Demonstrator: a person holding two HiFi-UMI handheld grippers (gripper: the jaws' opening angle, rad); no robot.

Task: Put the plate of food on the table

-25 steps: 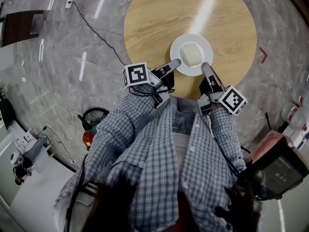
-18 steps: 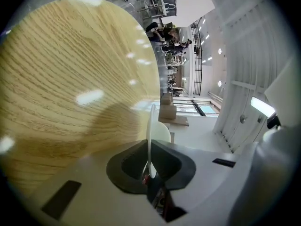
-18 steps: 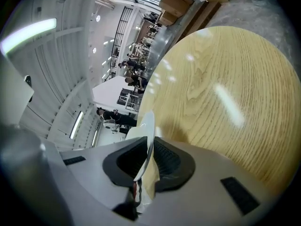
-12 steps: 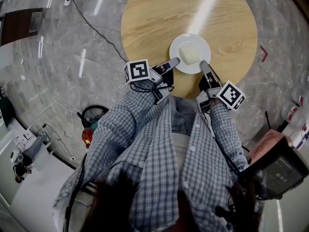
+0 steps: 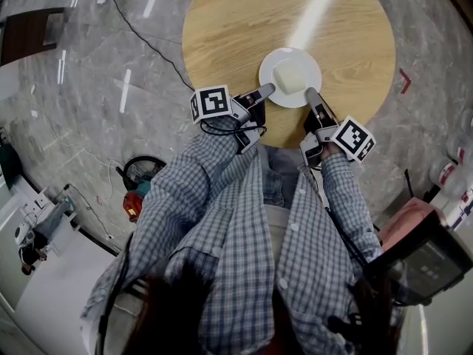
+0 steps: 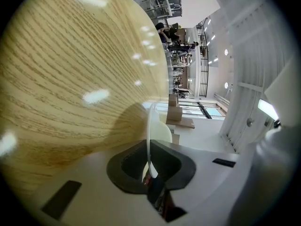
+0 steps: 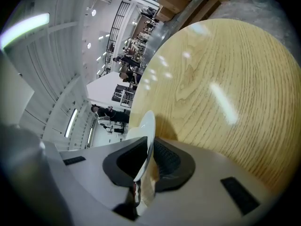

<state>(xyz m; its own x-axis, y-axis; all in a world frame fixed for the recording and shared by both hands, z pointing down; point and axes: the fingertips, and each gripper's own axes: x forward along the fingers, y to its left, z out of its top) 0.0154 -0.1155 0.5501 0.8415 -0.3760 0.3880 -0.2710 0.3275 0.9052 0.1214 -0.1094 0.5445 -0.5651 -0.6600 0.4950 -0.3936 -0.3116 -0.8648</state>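
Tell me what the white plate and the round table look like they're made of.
The plate looks like glazed ceramic, maybe melamine: plain white, with a thin glossy rim seen edge-on. The table looks like wood or wood-look laminate: pale grain lines under a smooth sheen with bright light streaks.

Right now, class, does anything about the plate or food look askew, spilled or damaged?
Nothing stands out. The plate looks level, its rim gripped by the left tool and right tool over the table; the food sits centred, unspilled.
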